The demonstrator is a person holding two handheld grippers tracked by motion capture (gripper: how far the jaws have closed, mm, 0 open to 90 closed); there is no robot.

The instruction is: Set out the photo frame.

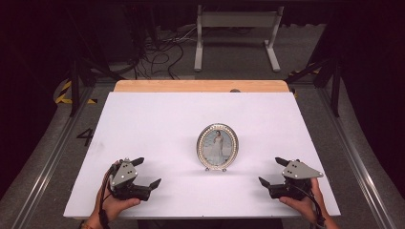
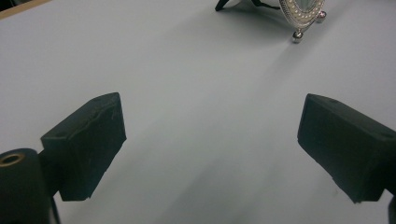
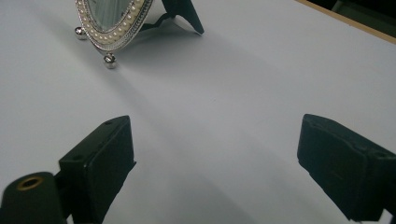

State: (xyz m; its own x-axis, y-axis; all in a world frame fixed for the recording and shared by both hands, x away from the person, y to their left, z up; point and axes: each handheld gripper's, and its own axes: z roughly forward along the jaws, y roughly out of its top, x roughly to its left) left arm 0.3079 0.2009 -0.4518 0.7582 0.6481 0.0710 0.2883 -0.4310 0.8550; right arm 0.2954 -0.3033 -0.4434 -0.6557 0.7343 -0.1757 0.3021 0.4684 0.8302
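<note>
An oval silver picture frame (image 1: pixel 217 146) with a pearl-beaded rim stands upright near the middle of the white table (image 1: pixel 157 119), propped on small ball feet and a black back stand. Its lower edge appears in the left gripper view (image 2: pixel 304 11) at top right and in the right gripper view (image 3: pixel 114 23) at top left. My left gripper (image 1: pixel 147 172) rests at the front left, open, nothing between its jaws. At the front right my right gripper (image 1: pixel 273 171) is likewise open and holds nothing. Both lie well apart from the frame.
A wooden strip (image 1: pixel 200 86) runs along the table's far edge. Beyond it, on the dark floor, stand a white metal stand (image 1: pixel 236 36) and loose cables (image 1: pixel 157 52). Metal rails (image 1: pixel 363 157) flank the table.
</note>
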